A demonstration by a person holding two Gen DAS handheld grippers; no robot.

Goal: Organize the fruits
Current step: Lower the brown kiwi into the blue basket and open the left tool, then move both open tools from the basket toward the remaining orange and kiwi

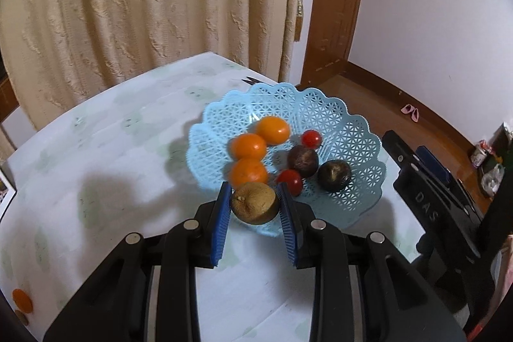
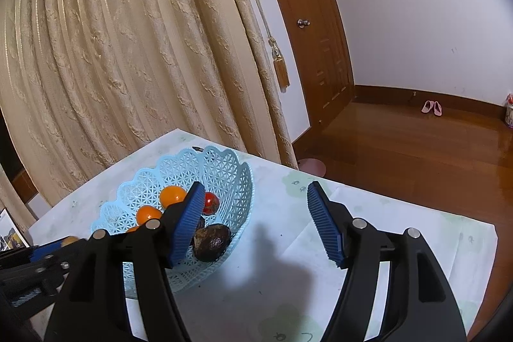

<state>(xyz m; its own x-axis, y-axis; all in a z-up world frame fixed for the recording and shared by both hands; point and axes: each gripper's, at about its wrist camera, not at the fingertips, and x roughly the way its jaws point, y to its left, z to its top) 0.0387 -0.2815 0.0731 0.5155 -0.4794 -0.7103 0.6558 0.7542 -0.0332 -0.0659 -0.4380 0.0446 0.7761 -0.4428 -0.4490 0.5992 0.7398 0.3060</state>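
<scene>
Curtains hang behind a clothed table [image 1: 128,156]. Left gripper [image 1: 255,207] clamps a brown fruit [image 1: 255,204] above the basket's [image 1: 359,130] near rim; ease it lower before releasing (oranges [image 1: 249,146] crowd close). Right gripper [image 2: 256,223] gapes empty.

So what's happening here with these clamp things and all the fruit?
Someone is sorting fruit into a blue basket on a table with two hand-held grippers. The left gripper is shut on a brownish fruit at the basket's near edge. Oranges, small tomatoes and two dark fruits already lie inside. The right gripper is open and holds nothing.
</scene>
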